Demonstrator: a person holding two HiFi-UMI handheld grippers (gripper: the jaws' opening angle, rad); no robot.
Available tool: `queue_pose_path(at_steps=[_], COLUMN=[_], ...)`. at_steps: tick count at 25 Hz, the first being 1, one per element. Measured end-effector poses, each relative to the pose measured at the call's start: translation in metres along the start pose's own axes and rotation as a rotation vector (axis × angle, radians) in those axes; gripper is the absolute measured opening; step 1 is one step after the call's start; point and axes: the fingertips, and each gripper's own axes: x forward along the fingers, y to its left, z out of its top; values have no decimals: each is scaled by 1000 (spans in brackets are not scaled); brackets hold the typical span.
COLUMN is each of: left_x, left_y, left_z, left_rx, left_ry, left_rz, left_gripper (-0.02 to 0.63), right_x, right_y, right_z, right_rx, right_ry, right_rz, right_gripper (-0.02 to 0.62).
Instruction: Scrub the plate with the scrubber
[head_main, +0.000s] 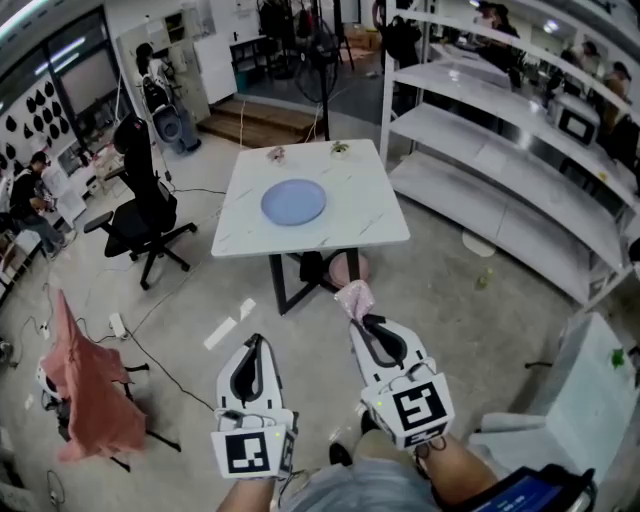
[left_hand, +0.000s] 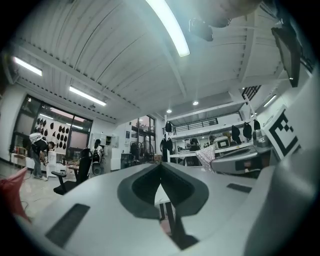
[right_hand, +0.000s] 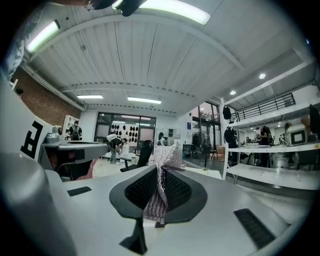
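Head view: the plate (head_main: 294, 201) lies flat on the table (head_main: 372, 228), well apart from both grippers and not restrained.

Left gripper view: the left gripper (left_hand: 160, 172) has its jaws together with nothing between them.

Right gripper view: the right gripper (right_hand: 161, 172) is clamped on the scrubber (right_hand: 168, 157), holding only a thin fold of it.

Risk: scrubbing pressure may pull the scrubber free or slide the plate.

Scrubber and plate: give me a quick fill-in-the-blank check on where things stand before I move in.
1. The scrubber is clamped in the gripper on the person's ___ side.
2. The plate on the table is ___ in colour.
3. The left gripper, jaws together, holds ___.
Missing words: right; blue; nothing.
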Motion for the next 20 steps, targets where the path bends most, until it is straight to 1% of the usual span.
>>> queue_pose_path(at_steps=[5,9,15,20], left_x=[17,44,113,187], left_y=[7,15,37,58], left_z=[-21,-37,-57,-55], left_rx=[-5,-3,12,56], left_ry=[40,67,104,135], left_rz=[-14,-19,-9,20], left_gripper=[8,8,8,8], right_x=[19,45,111,177], right_y=[-15,-28,-66,-102], right_z=[-8,-16,-34,-42], right_rx=[21,35,65,90], right_ry=[10,17,51,80], right_rz=[-23,-27,-21,5], right_gripper=[55,55,55,55])
